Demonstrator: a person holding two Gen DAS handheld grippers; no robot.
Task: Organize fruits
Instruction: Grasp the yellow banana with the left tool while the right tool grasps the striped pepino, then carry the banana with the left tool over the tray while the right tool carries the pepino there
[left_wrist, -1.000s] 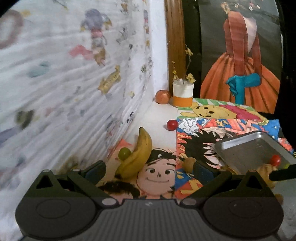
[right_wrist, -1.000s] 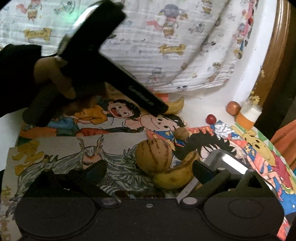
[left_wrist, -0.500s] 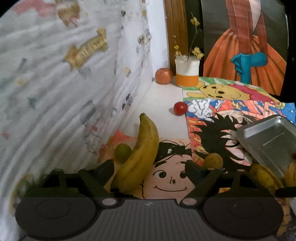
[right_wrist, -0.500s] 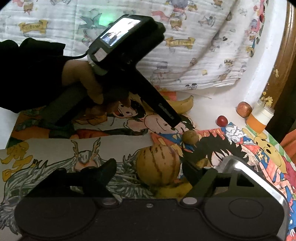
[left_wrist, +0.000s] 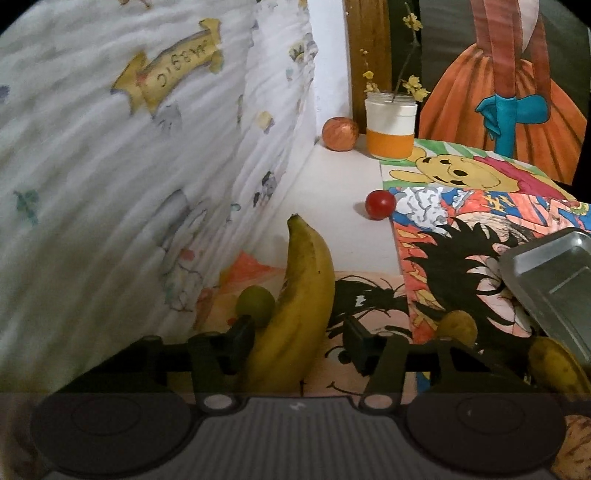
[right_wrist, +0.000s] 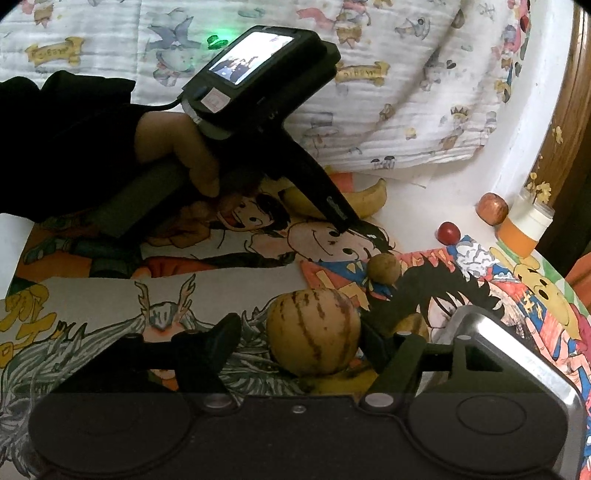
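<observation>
A yellow banana (left_wrist: 299, 295) lies on the cartoon-print mat between the fingers of my left gripper (left_wrist: 297, 336). Its jaws are closing; the left finger touches the banana and a small gap remains on the right. A green grape (left_wrist: 255, 304) sits against the banana's left side. In the right wrist view a striped round melon (right_wrist: 314, 332) sits between the fingers of my right gripper (right_wrist: 299, 339). These jaws are closing too, with a gap at the left pad. A metal tray (right_wrist: 517, 350) lies just right of the melon. The left gripper (right_wrist: 340, 221) reaches down over the banana (right_wrist: 369, 195).
A hanging printed cloth (left_wrist: 147, 166) walls off the left side. A red cherry tomato (left_wrist: 380, 205), an apple (left_wrist: 340, 133) and a flower jar (left_wrist: 389, 127) stand farther back. A small brownish fruit (right_wrist: 384, 267) and a second banana (right_wrist: 332, 384) lie near the tray.
My left gripper moved forward and down onto the banana while its jaws narrowed around it. The right gripper's jaws narrowed around the melon; it barely shifted.
</observation>
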